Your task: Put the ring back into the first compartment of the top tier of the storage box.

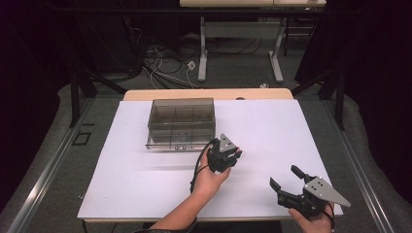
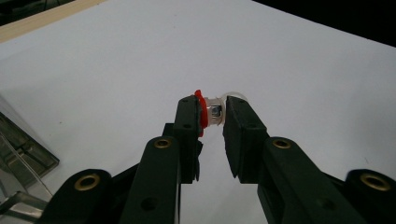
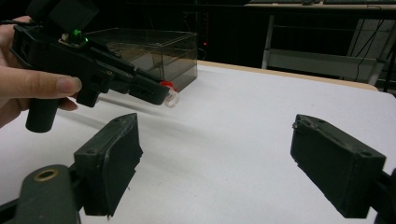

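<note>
Left gripper point(image 2: 214, 116): clamping a small clear vial point(image 2: 215, 112) with red cap point(image 2: 200, 112) sideways, lifting it clear of the tabletop point(image 1: 272, 131).
Right gripper point(image 3: 215, 154): idling wide open, empty, keeping clear.
Compartment box point(image 1: 180, 122): sitting just beyond the vial, likely destination.

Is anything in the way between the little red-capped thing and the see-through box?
Nothing visible. The left gripper holds the small red-capped vial over bare white table, beside the smoky clear box, whose lid looks closed.

Matt white sheet point(image 1: 145, 184) over pale wood table point(image 1: 145, 94); smoky glossy plastic box point(image 1: 180, 122) (see-through); matt black claws.
</note>
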`<move>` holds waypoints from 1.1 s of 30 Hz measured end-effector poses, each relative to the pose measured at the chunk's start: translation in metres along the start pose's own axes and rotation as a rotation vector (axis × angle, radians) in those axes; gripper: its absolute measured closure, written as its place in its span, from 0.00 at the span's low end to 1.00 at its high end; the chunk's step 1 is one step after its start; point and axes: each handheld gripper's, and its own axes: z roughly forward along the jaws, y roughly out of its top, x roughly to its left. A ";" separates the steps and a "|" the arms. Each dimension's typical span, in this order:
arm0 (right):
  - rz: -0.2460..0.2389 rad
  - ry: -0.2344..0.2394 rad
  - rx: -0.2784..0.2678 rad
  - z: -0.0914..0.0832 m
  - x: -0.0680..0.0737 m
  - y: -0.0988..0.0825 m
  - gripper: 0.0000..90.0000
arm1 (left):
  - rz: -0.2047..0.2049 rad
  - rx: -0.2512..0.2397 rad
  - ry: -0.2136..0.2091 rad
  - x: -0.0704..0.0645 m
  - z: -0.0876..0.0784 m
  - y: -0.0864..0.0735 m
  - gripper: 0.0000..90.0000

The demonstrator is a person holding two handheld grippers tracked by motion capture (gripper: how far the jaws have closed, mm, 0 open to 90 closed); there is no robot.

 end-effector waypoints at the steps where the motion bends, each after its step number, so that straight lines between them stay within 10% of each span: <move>1: 0.003 -0.002 0.000 0.000 0.000 0.000 0.17 | -0.001 -0.004 0.001 0.000 -0.002 0.001 0.84; 33: -0.002 0.001 0.001 0.001 0.001 -0.001 0.17 | -0.041 -0.131 0.025 0.021 -0.046 0.021 0.84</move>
